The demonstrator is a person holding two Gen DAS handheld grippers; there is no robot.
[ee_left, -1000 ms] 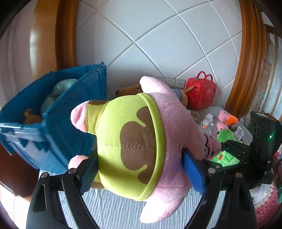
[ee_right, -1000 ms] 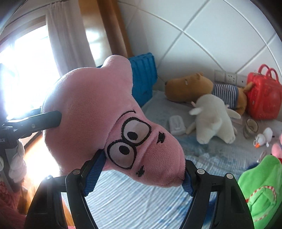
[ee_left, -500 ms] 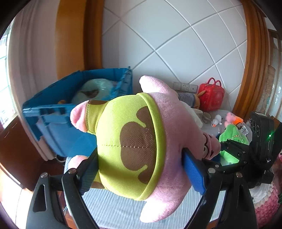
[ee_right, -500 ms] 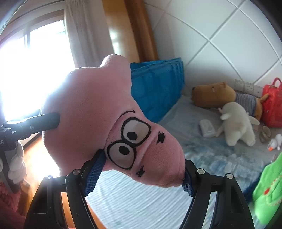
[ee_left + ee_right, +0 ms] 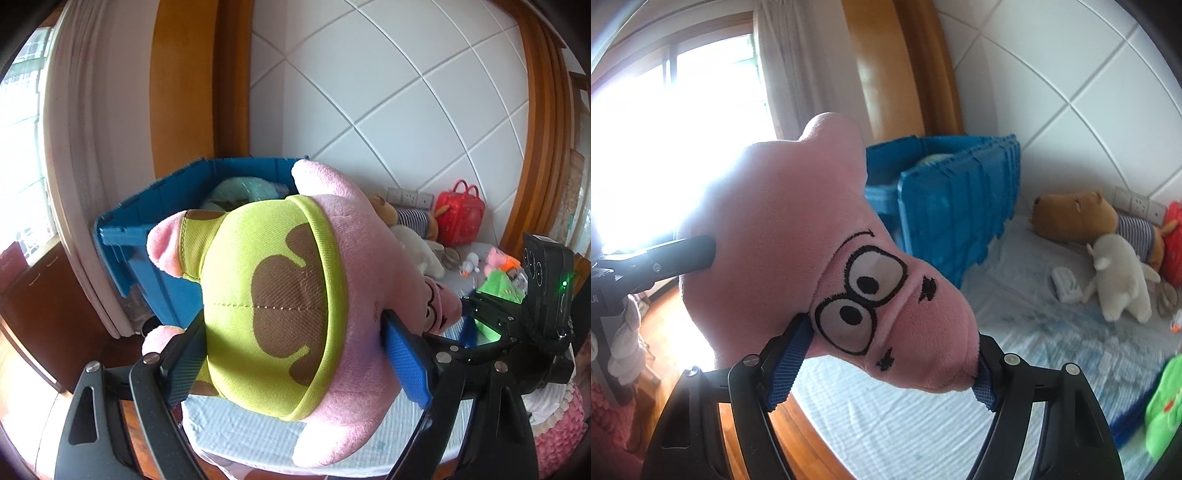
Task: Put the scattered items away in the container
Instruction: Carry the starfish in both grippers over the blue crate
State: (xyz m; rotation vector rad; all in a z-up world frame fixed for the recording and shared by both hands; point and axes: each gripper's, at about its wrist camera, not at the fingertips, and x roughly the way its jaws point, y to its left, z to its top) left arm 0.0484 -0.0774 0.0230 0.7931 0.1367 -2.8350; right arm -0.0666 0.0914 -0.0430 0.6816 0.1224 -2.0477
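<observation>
Both grippers hold one big pink starfish plush with green-and-brown shorts (image 5: 280,310). My left gripper (image 5: 295,354) is shut on its shorts end. My right gripper (image 5: 886,365) is shut on its head, whose face (image 5: 871,295) fills the right wrist view. The plush hangs in the air above the bed's near edge. The blue crate (image 5: 147,229) stands beyond it on the left, open, with a pale round toy inside; it also shows in the right wrist view (image 5: 960,206).
On the bed (image 5: 923,424) lie a brown capybara plush (image 5: 1075,218), a white plush (image 5: 1119,284), a red toy case (image 5: 460,212), a green plush (image 5: 1167,406) and small toys. A curtain and window are on the left, wooden floor below.
Both grippers have carried the plush back and up, away from the bed; the crate now sits farther off and more of its open top shows. The grips have not changed.
</observation>
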